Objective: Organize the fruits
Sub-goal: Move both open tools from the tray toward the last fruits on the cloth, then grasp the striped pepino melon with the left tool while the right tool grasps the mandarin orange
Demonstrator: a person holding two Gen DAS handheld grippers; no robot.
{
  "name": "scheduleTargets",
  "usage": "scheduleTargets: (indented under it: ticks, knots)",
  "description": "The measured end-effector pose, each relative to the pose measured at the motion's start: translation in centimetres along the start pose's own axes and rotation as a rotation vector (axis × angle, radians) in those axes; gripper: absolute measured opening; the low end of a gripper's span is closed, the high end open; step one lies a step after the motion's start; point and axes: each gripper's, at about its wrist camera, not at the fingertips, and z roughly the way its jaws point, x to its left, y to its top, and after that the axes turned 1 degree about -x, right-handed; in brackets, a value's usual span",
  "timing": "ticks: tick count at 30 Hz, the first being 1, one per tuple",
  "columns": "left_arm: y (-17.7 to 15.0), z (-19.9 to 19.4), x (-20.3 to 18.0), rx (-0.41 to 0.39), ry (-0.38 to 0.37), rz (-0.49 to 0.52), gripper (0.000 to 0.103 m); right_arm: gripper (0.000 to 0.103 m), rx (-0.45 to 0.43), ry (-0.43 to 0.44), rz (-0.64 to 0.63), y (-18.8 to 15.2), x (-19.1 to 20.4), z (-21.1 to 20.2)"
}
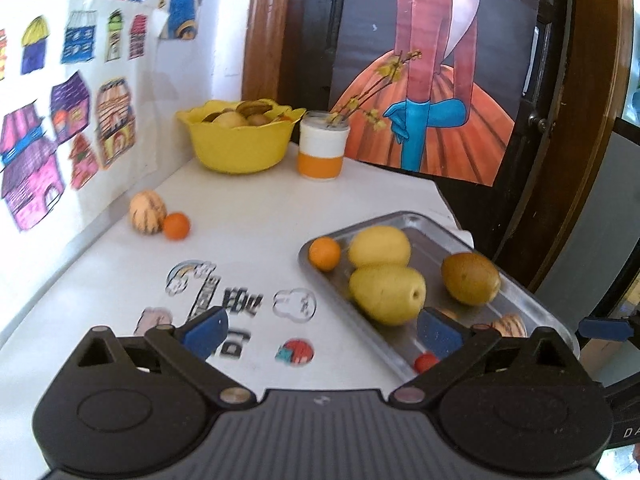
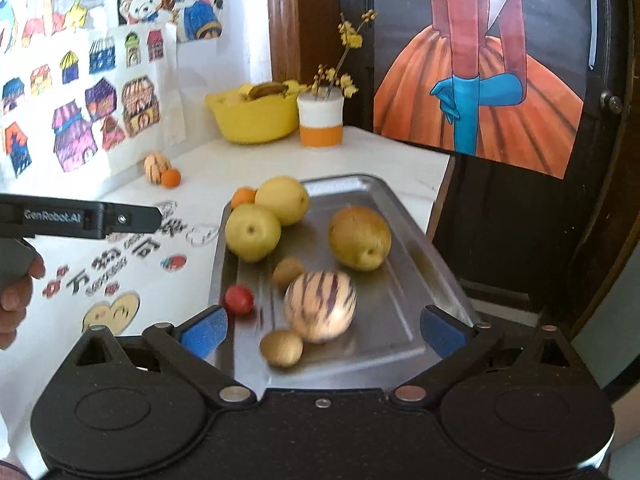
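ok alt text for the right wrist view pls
An open claw hovers over a metal tray holding pears, small brown fruits, a striped melon and a cherry tomato. A yellow bowl stands behind.

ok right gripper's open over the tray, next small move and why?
Probably ease the right gripper down and forward onto the striped melon. Its fingers are spread wide and empty, and the melon lies loose on the metal tray, nearly centred between them, with a small kiwi touching it.

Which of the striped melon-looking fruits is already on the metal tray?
The bigger striped fruit, lying on the metal tray before the right claw. The smaller striped fruit sits on the table beside a small orange.
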Motion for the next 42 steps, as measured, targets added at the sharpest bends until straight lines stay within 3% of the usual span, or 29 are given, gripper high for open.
scheduleTargets:
  ticks: [11,24,36,42]
  knots:
    - [-2.9,-3.3,2.5,0.033,0.036,-0.027,0.102,0.102,0.075,0.024,-0.061,-1.8,4.5,-1.7]
    - [-3.4,-5.8,7.5,0.017,0.141,-0.062,0.102,0.102,0.090,0.103,-0.153,-0.5,9.9,-1.5]
    - [-1.3,-5.1,13.0,-0.037,0.242,-0.094,0.103,0.102,0.021,0.213,-0.216,6.7,13.5,1.2]
    - [1.3,-4.0,14.7,-0.066,0.264,-0.112,0.102,0.102,-0.042,0.232,-0.343,11.4,15.4,4.5]
